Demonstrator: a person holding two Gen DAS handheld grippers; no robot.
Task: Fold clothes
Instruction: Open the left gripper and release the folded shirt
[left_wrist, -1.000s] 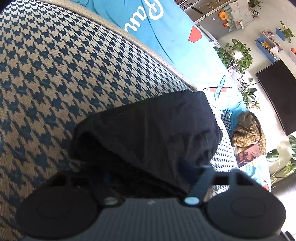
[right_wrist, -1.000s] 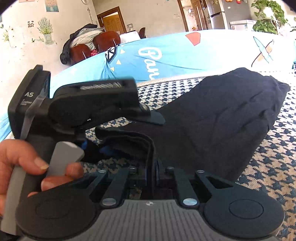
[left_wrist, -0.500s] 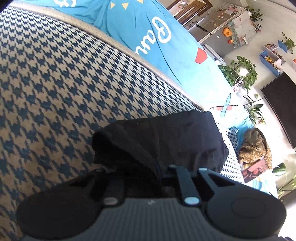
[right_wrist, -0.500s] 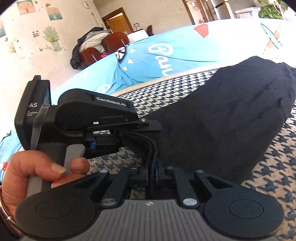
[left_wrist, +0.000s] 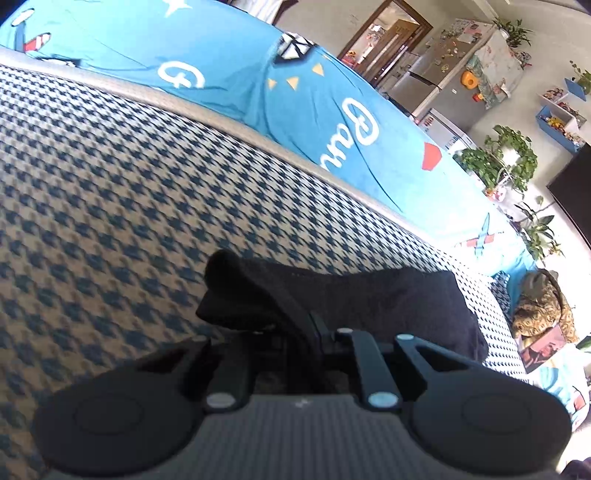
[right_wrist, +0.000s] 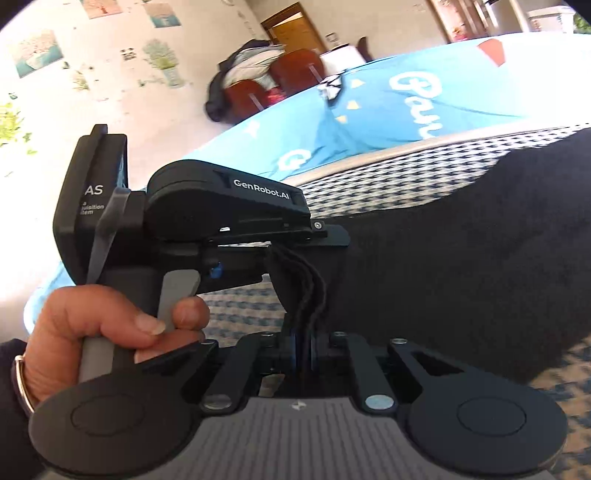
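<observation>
Black knit garment (right_wrist: 461, 258) lies bunched on the houndstooth cover (left_wrist: 110, 184), its near edge pinched in both claws. Right claw (right_wrist: 303, 354) is closed on several stacked layers; left claw (left_wrist: 310, 332) is likewise clamped on a fold of cloth, a hand (right_wrist: 110, 332) squeezing its trigger. Judgement: keep both grips level and edges aligned. Beyond lies a blue printed sheet (left_wrist: 295, 103).

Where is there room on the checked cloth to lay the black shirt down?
The widest bare stretch of checked cloth lies left of the black shirt, running up to the pale edge beside the blue sheet. A thin strip shows right of the shirt. It is crowded low in the middle, where both grippers pinch the shirt's edge.
</observation>
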